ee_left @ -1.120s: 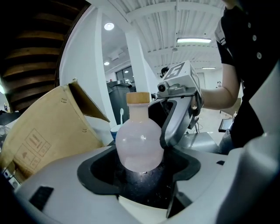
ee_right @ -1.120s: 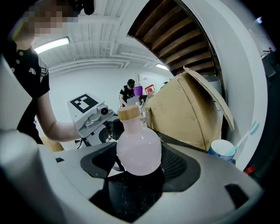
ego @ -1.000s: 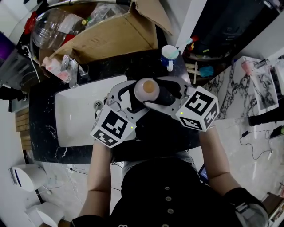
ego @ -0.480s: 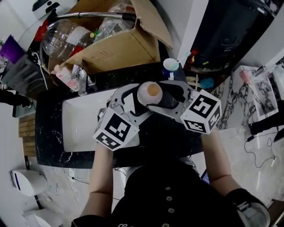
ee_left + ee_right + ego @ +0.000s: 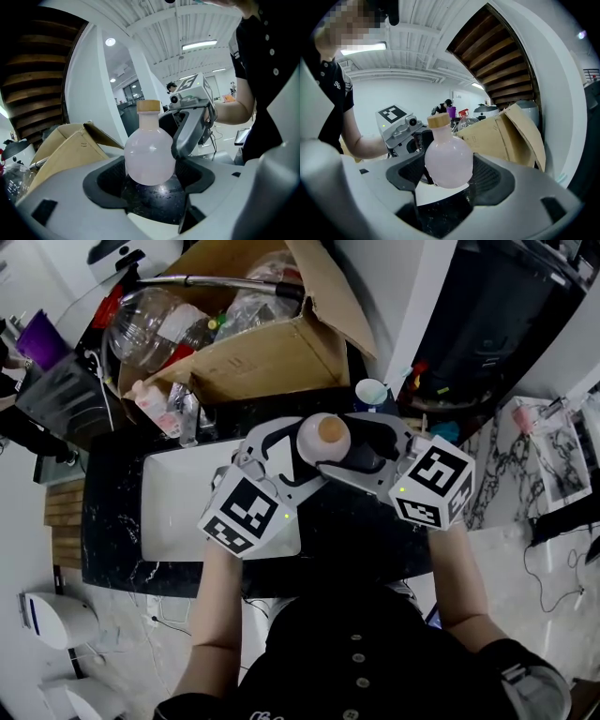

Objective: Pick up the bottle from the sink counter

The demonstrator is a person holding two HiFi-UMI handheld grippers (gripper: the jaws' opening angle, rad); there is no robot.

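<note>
Pink bottle held by left claw and right claw, head view showing just its top and wooden cap

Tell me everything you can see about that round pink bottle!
The bottle is a round, cloudy pale-pink ball with a short neck and a tan cap that looks like wood. It looks like frosted glass or plastic. It stands upright, capped, over the black counter beside the white sink. The left tongs and the right tongs both squeeze its belly from opposite sides.

white ribbed ceiling, strip lights
</note>
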